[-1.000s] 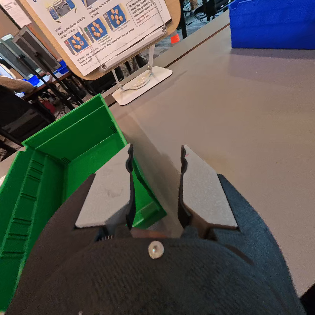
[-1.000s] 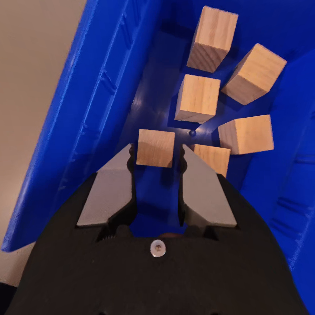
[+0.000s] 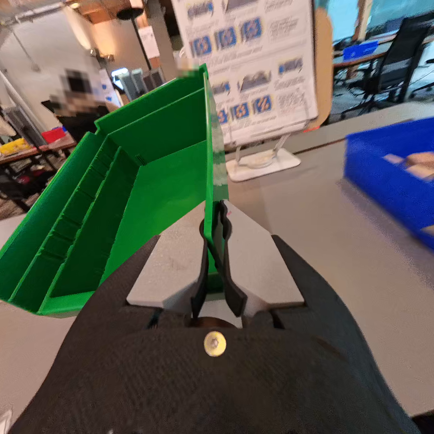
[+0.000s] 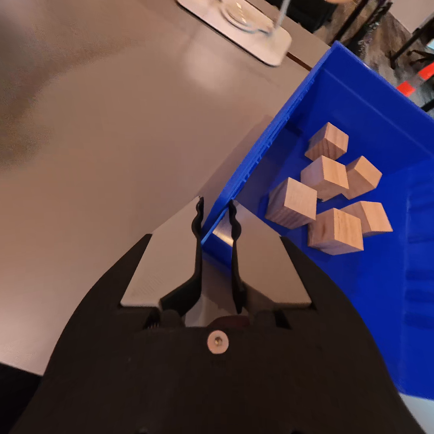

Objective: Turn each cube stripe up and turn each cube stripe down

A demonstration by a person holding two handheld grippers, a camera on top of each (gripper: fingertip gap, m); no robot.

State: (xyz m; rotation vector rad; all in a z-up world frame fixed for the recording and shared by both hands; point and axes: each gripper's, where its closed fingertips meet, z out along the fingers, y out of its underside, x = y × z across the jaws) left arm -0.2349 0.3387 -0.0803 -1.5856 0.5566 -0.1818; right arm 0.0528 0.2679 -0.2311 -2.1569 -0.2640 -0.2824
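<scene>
- My left tongs (image 3: 215, 211) are pinched onto the right side wall of the green bin (image 3: 145, 187). One finger is inside the bin, the other outside, with the thin wall squeezed between the pads.
- The green bin looks tipped up on my side, its open top facing me, and I can see nothing inside it.
- My right tongs (image 4: 215, 204) straddle the left wall of the blue bin (image 4: 375, 293) near its close corner. The left pad sits against the wall. The right finger is inside the bin with a sliver of gap showing, so I honestly can't tell if that's a real squeeze.
- The wooden cubes (image 4: 328, 195), six of them, sit clustered on the blue bin's floor, some touching. Only plain wood faces show, no stripe visible from here.
- From the left camera the blue bin (image 3: 385, 183) is off to the right on the grey table (image 3: 317, 234), well apart from the green one, pretty smeared.
- A printed instruction sheet on a clear stand (image 3: 253, 70) is behind the green bin.
</scene>
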